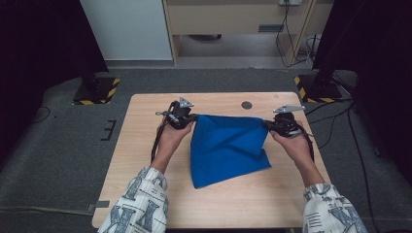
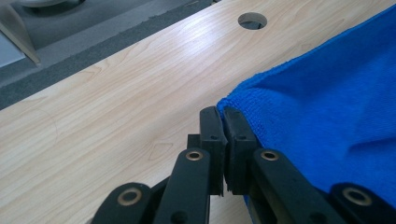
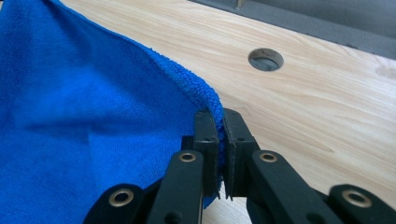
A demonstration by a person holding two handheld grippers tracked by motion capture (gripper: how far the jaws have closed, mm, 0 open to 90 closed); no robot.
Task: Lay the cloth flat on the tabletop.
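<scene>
1. Over the counter (image 1: 145, 204), my left claw (image 1: 190, 118) and right claw (image 1: 268, 125) each pinch a cloth (image 1: 226, 148) corner; the rest drapes onto the wood.
2. Thin bites: a tug could slip one corner, wrecking the fold.

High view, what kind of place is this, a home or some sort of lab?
Probably a lab or recording workspace: a bare wooden table on grey carpet, stands with hazard-striped bases either side, and loose cables on the floor.
</scene>
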